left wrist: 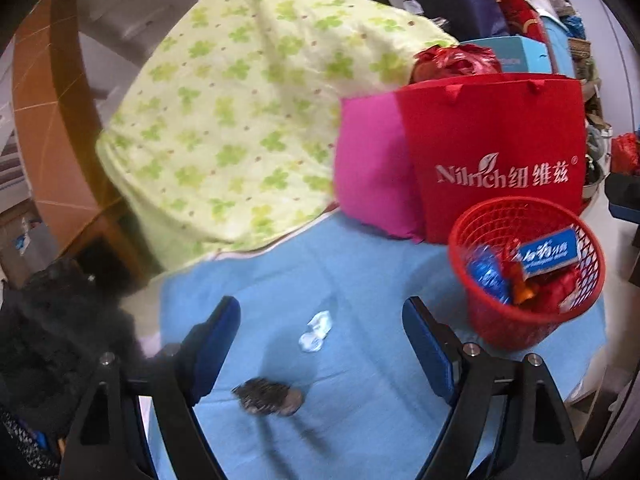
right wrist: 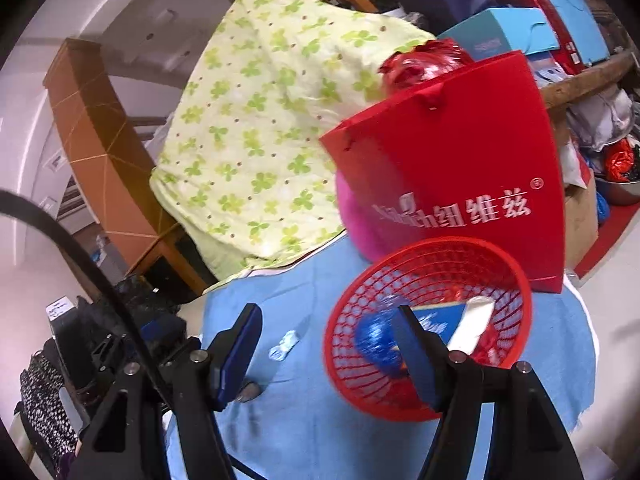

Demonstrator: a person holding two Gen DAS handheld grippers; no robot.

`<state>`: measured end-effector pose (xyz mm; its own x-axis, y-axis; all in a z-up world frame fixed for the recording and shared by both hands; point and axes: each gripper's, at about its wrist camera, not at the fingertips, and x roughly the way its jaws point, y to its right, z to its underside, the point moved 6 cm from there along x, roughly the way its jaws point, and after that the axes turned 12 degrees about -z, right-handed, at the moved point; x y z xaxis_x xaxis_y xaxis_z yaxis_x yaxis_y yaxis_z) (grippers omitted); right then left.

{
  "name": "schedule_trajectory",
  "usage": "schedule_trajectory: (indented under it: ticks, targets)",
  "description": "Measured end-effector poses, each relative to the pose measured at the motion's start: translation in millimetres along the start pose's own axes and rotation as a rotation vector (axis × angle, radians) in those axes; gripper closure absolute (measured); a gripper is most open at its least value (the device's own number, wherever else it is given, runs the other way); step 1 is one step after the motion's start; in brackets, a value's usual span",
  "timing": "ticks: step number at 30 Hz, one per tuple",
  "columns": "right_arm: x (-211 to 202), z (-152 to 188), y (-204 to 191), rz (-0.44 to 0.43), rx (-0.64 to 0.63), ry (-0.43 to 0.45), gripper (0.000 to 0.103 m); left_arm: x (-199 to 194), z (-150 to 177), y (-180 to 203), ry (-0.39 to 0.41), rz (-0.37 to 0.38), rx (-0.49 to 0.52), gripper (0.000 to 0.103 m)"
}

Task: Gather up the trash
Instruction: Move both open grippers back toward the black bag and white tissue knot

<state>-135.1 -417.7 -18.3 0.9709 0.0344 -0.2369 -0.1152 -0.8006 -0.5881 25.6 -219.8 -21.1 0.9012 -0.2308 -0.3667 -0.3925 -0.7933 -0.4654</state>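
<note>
trash: crumpled white scrap | basket: red plastic mesh, round

Clover-print quilt behind pink cushion; red bag beside cushion.

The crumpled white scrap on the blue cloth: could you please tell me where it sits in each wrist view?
Left wrist: white scrap just below centre, between the open left tool's fingers.
Right wrist: white scrap left of the red basket.
Shared landmark: red bag with white lettering.
</note>
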Motion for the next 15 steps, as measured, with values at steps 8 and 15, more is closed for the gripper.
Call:
schedule_trajectory:
  ticks: [8, 15]
  targets:
    - [24, 29, -51, -0.052, -0.083, -0.105, 0.031, 4, 43, -41, -0.091, -0.055, -0.051, 0.019]
    - [43, 49, -76, -0.085, -0.111, -0.164, 0.031, 9, 66, -72, -0.131, -0.104, -0.091, 0.019]
